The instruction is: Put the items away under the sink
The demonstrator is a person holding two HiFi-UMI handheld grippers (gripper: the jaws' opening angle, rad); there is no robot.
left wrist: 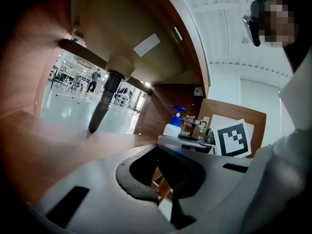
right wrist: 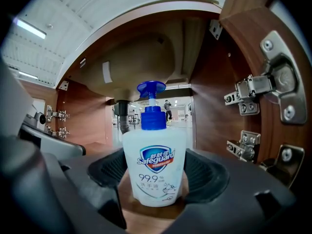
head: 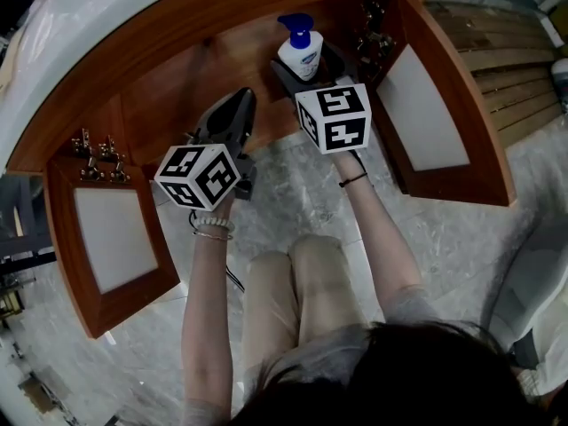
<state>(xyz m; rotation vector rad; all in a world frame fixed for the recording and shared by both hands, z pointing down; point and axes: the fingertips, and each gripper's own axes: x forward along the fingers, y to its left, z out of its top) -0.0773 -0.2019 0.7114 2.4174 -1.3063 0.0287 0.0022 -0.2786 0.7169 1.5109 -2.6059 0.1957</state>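
A white soap bottle with a blue pump stands upright on the wooden cabinet floor under the sink. My right gripper reaches in around it. In the right gripper view the bottle fills the gap between the jaws, and both pads lie against its sides, so the right gripper is shut on it. My left gripper hovers inside the cabinet to the bottle's left. Its jaws are shut with nothing in them. The bottle also shows in the left gripper view, off to the right.
Both cabinet doors stand open, the left door and the right door. Metal hinges sit on the right wall close to the bottle. The black drain pipe comes down from the basin at the back. The person kneels on a marble floor.
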